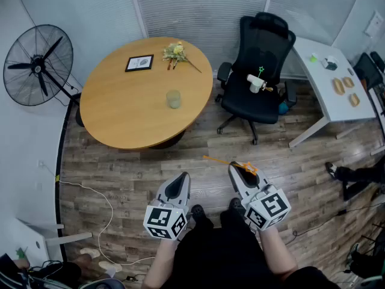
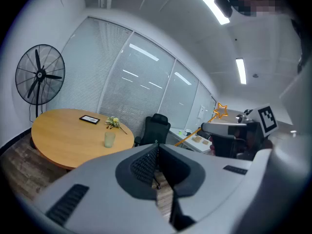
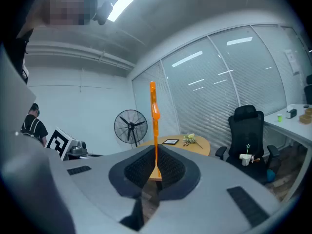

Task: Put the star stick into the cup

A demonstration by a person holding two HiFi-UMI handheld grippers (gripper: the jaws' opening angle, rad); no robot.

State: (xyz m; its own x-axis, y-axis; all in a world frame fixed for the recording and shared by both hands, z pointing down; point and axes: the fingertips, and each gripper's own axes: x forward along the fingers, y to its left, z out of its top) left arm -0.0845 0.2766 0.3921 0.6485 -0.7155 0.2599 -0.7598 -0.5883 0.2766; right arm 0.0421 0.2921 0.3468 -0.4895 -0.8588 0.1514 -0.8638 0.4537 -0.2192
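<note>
right gripper (image 1: pixel 237 166) pinches orange star stick (image 1: pixel 215 159); left gripper (image 1: pixel 181 177) pressed together, holding nothing. cup (image 1: pixel 173 99) on round table (image 1: pixel 120 119) at 11 o'clock, well apart. office chair (image 1: pixel 260 59) at 1 o'clock.

- Room evenly bright; ceiling strip light (image 2: pixel 207 4) overhead is the source, blown out white.
- Strips mirror as pale streaks on the blinds wall (image 2: pixel 141 77).
- Soft shadow under round table (image 1: pixel 144 95); dull sheen on wood floor (image 1: pixel 301 167).
- Gripper views: strong fisheye, black vignette at corners.
- Shells of left gripper (image 2: pixel 156 147) and right gripper (image 3: pixel 155 167), close to lens, soft-focus.
- Head view sharp; edges bow.
</note>
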